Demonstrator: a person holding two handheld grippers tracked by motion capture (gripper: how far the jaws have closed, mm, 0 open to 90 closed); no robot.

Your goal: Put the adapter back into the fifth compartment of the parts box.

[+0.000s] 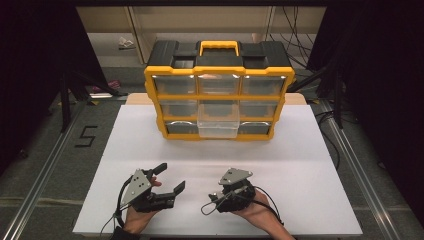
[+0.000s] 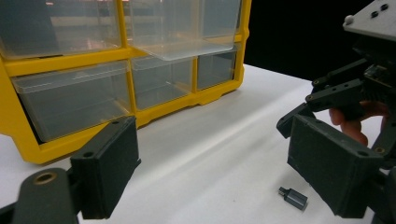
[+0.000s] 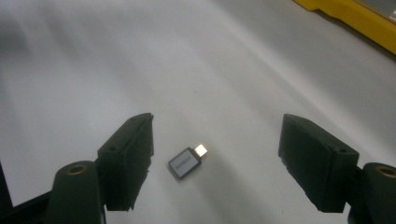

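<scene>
Both claws, left [image 1: 170, 179] and right [image 1: 210, 202], stand open over the near white surface [image 1: 300, 165]. A small grey adapter [image 3: 187, 161] lies between the right claw's jaws, untouched. At the far side, the yellow organiser [image 1: 219, 95] has its middle drawer [image 1: 218, 125] pulled out.

adapter [image 3: 188, 162] marking: printed text too small to read.
organizer [image 2: 65, 65] top: cut off by upper edge, left gripper view.
drawer [image 1: 218, 120] contents: cannot tell.

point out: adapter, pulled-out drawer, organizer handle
adapter [image 3: 187, 162]: right gripper view, grey body.
drawer [image 1: 217, 126]: high view, clear front.
handle [image 1: 219, 46]: high view, yellow top bar.
</scene>
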